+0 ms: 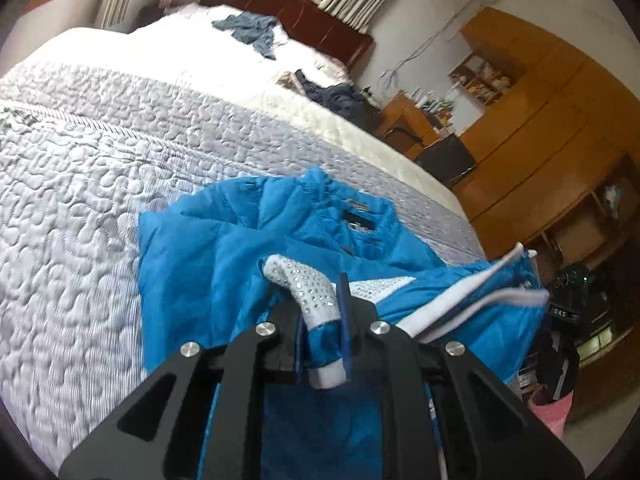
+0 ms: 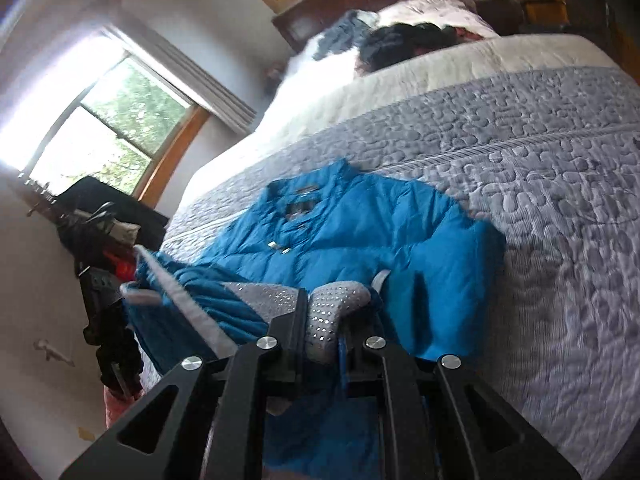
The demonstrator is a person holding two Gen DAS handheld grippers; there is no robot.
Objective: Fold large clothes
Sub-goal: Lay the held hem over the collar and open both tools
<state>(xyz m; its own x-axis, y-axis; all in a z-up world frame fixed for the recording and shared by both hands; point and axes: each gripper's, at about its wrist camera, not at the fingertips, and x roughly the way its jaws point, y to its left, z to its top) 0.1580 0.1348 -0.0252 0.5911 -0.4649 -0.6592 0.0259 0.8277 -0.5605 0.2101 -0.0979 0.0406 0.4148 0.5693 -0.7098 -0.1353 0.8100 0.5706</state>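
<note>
A bright blue padded jacket with white rhinestone-studded trim (image 1: 248, 240) lies spread on the grey quilted bedspread (image 1: 80, 168) of the bed, collar toward the dark wooden headboard (image 1: 296, 12). The left hand-held gripper (image 1: 320, 328) is pinching a fold of the studded white trim, lifted off the cover. The right hand-held gripper (image 2: 320, 328) pinches the same kind of studded trim on the jacket (image 2: 360, 232). Between the two, the near part of the jacket is raised and bunched. Farther up the bed, a crumpled grey-blue garment (image 1: 250, 30) and a dark heap of clothes (image 1: 336, 96) lie apart from it.
</note>
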